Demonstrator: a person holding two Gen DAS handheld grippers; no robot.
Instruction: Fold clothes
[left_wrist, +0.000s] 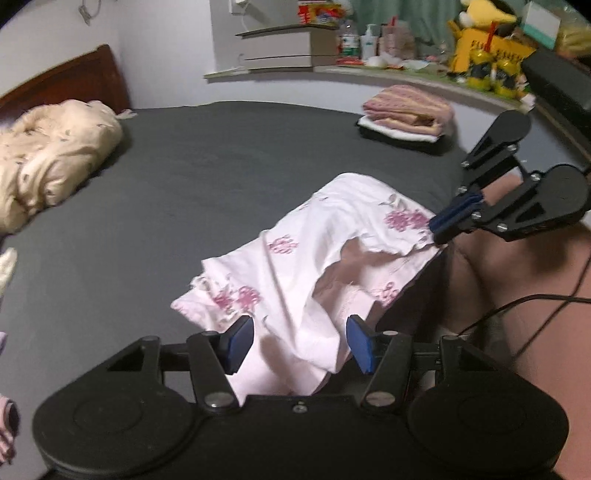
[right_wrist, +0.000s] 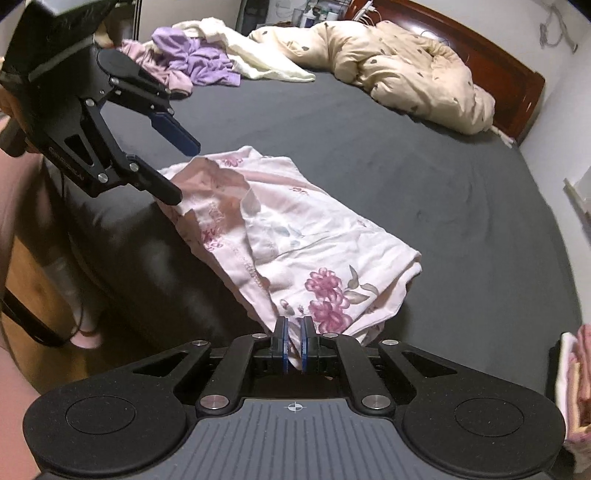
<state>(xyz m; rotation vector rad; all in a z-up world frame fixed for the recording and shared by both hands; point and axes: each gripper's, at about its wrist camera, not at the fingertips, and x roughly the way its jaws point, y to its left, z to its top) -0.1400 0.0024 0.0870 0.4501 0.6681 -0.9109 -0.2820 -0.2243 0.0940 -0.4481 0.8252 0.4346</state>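
A pale pink garment with purple flower print (left_wrist: 306, 258) lies crumpled at the near edge of the dark grey bed (left_wrist: 221, 166); it also shows in the right wrist view (right_wrist: 295, 240). My left gripper (left_wrist: 300, 341) is open, its blue pads on either side of a fold of the cloth that hangs between them. In the right wrist view the left gripper (right_wrist: 183, 170) sits at the garment's far corner, jaws apart. My right gripper (right_wrist: 294, 341) is shut on the garment's hem. It also shows in the left wrist view (left_wrist: 437, 227), pinching the cloth's edge.
A folded stack of pink and white clothes (left_wrist: 406, 114) lies at the bed's far right. A beige quilt (right_wrist: 399, 66) is bunched by the wooden headboard (right_wrist: 491, 62). Unfolded purple and cream clothes (right_wrist: 207, 59) lie in a pile. A cluttered ledge (left_wrist: 406, 70) runs behind the bed.
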